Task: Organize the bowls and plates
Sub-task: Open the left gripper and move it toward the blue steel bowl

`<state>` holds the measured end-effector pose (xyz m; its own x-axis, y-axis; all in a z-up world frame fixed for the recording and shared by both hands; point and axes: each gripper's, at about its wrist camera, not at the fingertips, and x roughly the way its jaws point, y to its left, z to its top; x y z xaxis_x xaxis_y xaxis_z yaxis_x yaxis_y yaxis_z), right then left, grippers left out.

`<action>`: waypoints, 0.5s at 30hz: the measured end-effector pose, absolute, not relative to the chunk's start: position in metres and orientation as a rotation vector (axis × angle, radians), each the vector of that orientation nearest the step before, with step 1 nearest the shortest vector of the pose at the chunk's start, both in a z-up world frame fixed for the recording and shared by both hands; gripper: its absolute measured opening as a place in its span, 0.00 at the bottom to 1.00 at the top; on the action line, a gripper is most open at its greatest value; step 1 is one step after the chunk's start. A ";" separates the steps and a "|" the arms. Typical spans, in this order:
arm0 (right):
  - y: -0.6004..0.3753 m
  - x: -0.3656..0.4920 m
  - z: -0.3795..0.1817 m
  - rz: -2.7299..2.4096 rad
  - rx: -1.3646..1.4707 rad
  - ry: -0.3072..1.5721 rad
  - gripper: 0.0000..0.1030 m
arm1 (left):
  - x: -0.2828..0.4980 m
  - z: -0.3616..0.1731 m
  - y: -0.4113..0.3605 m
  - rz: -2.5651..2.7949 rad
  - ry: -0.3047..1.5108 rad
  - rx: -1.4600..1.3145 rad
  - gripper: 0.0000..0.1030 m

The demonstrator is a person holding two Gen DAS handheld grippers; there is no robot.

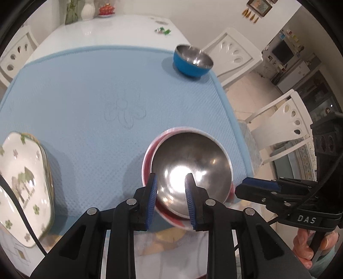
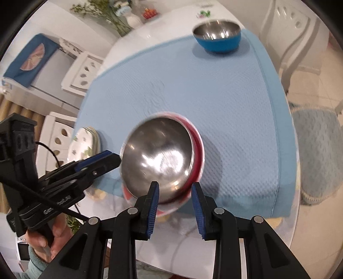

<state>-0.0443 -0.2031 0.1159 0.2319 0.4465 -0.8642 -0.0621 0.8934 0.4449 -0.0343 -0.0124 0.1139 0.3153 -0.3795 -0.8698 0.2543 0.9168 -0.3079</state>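
A red bowl with a steel inside (image 1: pixel 190 163) sits tilted in another red-and-white bowl near the front edge of the blue mat (image 1: pixel 103 90); it also shows in the right wrist view (image 2: pixel 158 158). My left gripper (image 1: pixel 171 193) is open with its fingers astride the bowl's near rim. My right gripper (image 2: pixel 174 199) is open, its fingers just before the bowl's near right rim. A blue bowl with a steel inside (image 1: pixel 193 61) stands at the mat's far right corner, also in the right wrist view (image 2: pixel 217 37). A stack of white clover-patterned plates (image 1: pixel 23 182) lies at the mat's left.
White chairs (image 1: pixel 285 126) stand along the table's right side. A vase (image 1: pixel 86 9) and a small red dish (image 1: pixel 106 9) stand at the table's far end. A blue rug (image 2: pixel 317 150) lies on the floor to the right.
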 end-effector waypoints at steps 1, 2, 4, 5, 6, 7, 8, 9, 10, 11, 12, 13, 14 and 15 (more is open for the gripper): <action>-0.203 -0.042 0.123 0.366 0.347 1.270 0.30 | -0.031 0.121 -0.012 -0.422 1.160 -0.121 0.22; -0.205 -0.041 0.131 0.371 0.345 1.242 0.29 | -0.027 0.128 -0.012 -0.426 1.140 -0.120 0.22; -0.209 -0.035 0.149 0.375 0.343 1.171 0.30 | -0.018 0.142 -0.013 -0.436 1.102 -0.112 0.22; -0.213 -0.031 0.158 0.377 0.350 1.129 0.30 | -0.012 0.151 -0.014 -0.440 1.080 -0.105 0.22; -0.216 -0.026 0.168 0.375 0.363 1.088 0.30 | -0.003 0.162 -0.016 -0.445 1.052 -0.097 0.22; -0.219 -0.022 0.174 0.370 0.375 1.061 0.34 | 0.002 0.169 -0.017 -0.450 1.035 -0.093 0.22; -0.224 -0.016 0.181 0.360 0.392 1.031 0.40 | 0.012 0.179 -0.018 -0.457 1.011 -0.091 0.23; -0.228 -0.011 0.186 0.350 0.409 1.008 0.55 | 0.018 0.186 -0.020 -0.464 0.995 -0.092 0.26; -0.235 -0.005 0.191 0.334 0.435 0.974 0.61 | 0.028 0.194 -0.020 -0.474 0.978 -0.098 0.28; -0.240 0.001 0.194 0.323 0.459 0.948 0.62 | 0.039 0.201 -0.021 -0.483 0.966 -0.107 0.28; -0.247 0.010 0.196 0.311 0.482 0.929 0.62 | 0.051 0.207 -0.023 -0.489 0.957 -0.114 0.29; -0.251 0.019 0.196 0.300 0.496 0.923 0.62 | 0.061 0.211 -0.024 -0.491 0.952 -0.118 0.34; -0.255 0.027 0.195 0.282 0.511 0.919 0.62 | 0.072 0.213 -0.026 -0.494 0.949 -0.115 0.35; -0.262 0.039 0.192 0.252 0.533 0.917 0.62 | 0.085 0.213 -0.030 -0.493 0.954 -0.098 0.35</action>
